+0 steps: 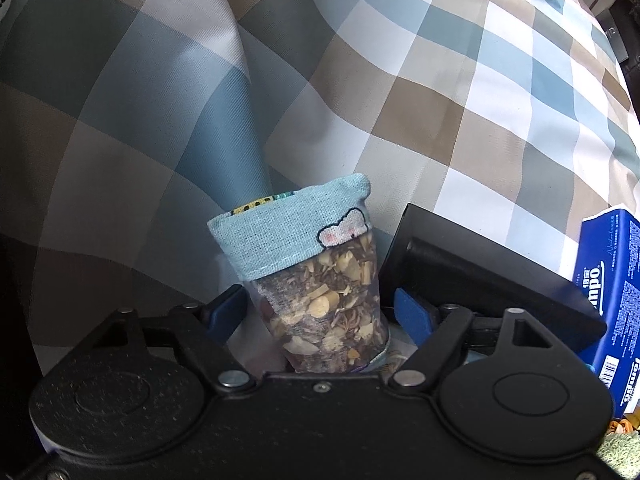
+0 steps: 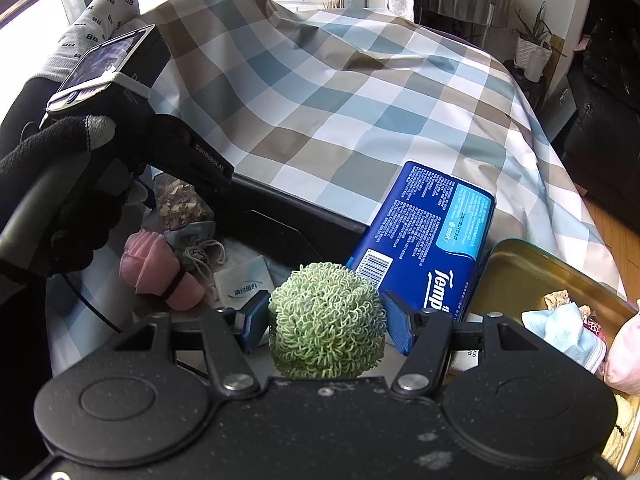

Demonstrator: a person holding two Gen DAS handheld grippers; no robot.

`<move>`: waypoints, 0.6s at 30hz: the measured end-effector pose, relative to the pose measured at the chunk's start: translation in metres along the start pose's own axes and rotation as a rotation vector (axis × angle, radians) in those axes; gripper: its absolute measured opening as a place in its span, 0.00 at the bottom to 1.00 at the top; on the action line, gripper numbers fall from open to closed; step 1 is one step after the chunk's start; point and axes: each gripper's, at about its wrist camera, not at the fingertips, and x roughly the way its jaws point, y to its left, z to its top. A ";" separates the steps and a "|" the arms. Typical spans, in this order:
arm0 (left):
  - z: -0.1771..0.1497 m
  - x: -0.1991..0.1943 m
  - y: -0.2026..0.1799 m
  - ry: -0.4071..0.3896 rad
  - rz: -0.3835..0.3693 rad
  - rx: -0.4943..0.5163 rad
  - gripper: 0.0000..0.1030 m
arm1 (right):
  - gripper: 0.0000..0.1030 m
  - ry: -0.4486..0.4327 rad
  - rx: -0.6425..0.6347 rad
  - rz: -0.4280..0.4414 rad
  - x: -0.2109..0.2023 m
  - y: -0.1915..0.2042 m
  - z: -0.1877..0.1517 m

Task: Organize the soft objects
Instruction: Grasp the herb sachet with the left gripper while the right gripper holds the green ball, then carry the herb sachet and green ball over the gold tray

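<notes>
The left hand-held gripper has a herb sachet upright between its blue pads, left pad touching, right pad just clear. The right hand-held gripper clamps a green loopy ball, beside a blue tissue pack on the checked bed.

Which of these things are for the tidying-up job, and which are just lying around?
For the job:
- herb sachet, between the left gripper pads
- green scrubby ball, in the right gripper
- pink roll
- gold tin

Just lying about:
- tissue pack
- checked bedcover
- potted plant
</notes>
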 end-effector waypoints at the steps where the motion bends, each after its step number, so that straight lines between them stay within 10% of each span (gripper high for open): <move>1: -0.001 -0.001 -0.001 -0.008 0.023 0.007 0.56 | 0.59 0.000 0.000 0.000 0.000 0.000 0.000; 18: -0.048 -0.027 -0.001 -0.030 -0.121 0.056 0.43 | 0.59 -0.004 -0.008 -0.016 0.001 0.001 0.000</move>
